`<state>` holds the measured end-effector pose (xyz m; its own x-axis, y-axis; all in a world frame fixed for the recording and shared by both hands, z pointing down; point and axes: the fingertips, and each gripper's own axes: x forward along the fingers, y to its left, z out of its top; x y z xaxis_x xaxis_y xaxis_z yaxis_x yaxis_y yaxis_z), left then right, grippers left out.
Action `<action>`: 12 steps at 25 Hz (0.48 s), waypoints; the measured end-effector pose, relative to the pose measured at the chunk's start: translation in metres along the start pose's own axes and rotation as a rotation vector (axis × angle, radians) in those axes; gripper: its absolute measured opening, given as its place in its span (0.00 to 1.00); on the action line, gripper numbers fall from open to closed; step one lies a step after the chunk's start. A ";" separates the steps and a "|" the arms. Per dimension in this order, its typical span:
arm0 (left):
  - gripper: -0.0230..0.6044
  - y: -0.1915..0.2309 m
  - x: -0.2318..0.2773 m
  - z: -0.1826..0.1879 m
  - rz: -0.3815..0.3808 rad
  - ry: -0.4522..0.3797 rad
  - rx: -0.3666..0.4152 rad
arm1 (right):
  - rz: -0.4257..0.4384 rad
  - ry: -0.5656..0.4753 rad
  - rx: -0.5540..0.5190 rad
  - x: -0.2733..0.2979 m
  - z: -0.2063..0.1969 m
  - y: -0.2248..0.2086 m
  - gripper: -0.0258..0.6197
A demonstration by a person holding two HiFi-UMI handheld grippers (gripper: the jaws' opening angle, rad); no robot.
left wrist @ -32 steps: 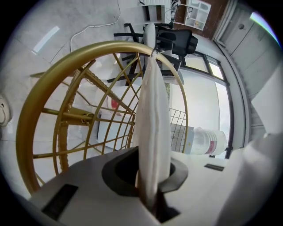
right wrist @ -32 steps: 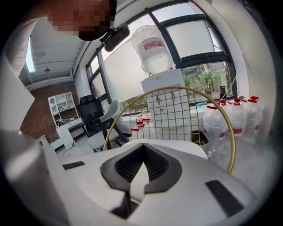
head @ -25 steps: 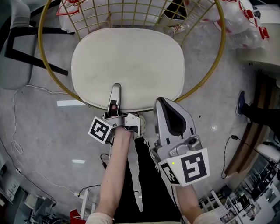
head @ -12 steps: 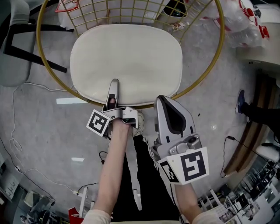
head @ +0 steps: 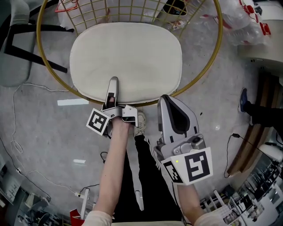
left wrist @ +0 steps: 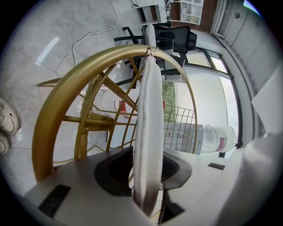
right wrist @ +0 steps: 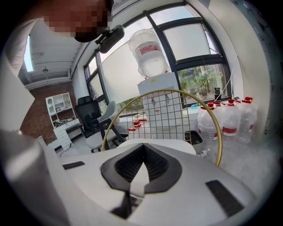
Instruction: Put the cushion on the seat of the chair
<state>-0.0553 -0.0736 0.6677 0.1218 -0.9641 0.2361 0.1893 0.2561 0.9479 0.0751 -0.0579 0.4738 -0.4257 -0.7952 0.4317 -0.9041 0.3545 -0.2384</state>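
Left tongs (head: 113, 83): jaws have just been opening and now stand apart, with the near edge of the cushion (head: 126, 57) between them, unclamped. Right tongs (head: 165, 100): closed, empty, just near of the cushion's edge. The cushion lies flat on the seat inside the gold chair (left wrist: 52, 119) ring.

The cushion (head: 126, 59) is a cream-white, rounded-rectangle pad; it lies flat on the seat of the chair (head: 119, 11), filling most of the round seat; its near edge hangs slightly past the seat's near rim, left of the middle, between the jaws of the left gripper (head: 113, 88), which have just been opening and stand apart beside it; the chair has a gold round hoop frame with a gold wire-grid back at the far side; it stands upright on the grey floor.
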 end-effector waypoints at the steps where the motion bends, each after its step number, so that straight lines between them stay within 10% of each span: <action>1: 0.23 0.000 -0.001 -0.001 0.000 -0.001 -0.009 | -0.001 0.000 0.000 -0.002 0.000 0.000 0.07; 12: 0.26 0.001 -0.020 -0.015 -0.004 0.021 -0.024 | 0.032 0.010 -0.003 -0.009 -0.007 0.013 0.07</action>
<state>-0.0424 -0.0534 0.6606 0.1419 -0.9633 0.2278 0.2130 0.2544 0.9433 0.0669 -0.0431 0.4733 -0.4549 -0.7784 0.4325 -0.8901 0.3816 -0.2494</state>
